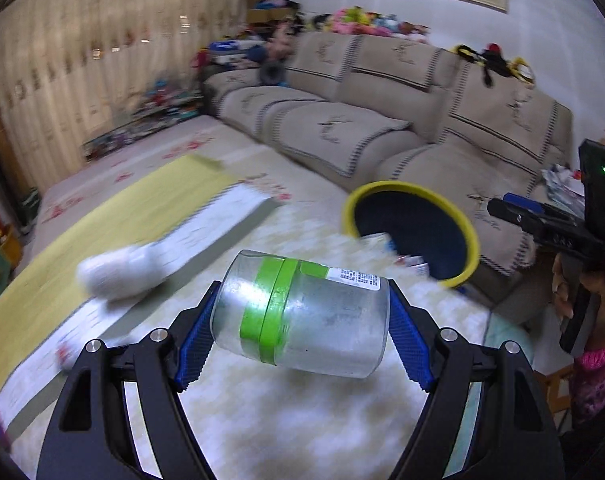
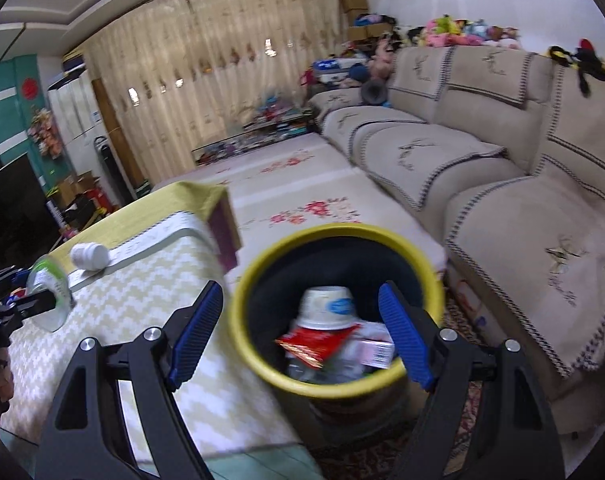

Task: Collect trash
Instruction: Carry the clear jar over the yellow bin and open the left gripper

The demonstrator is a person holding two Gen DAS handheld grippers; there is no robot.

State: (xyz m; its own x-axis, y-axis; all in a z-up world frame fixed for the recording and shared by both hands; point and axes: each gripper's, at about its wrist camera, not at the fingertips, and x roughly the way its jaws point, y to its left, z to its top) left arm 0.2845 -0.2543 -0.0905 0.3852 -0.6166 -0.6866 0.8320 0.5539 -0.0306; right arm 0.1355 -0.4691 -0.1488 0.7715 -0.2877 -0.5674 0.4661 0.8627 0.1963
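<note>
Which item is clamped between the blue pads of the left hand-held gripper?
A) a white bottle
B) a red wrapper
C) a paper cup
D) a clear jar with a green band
D: in the left wrist view the clear jar with a green band lies sideways between the pads of the left hand-held gripper, while the white bottle stays on the table.

Table [image 1: 262, 420] bears white bottle [image 1: 118, 276] (toppled).
</note>
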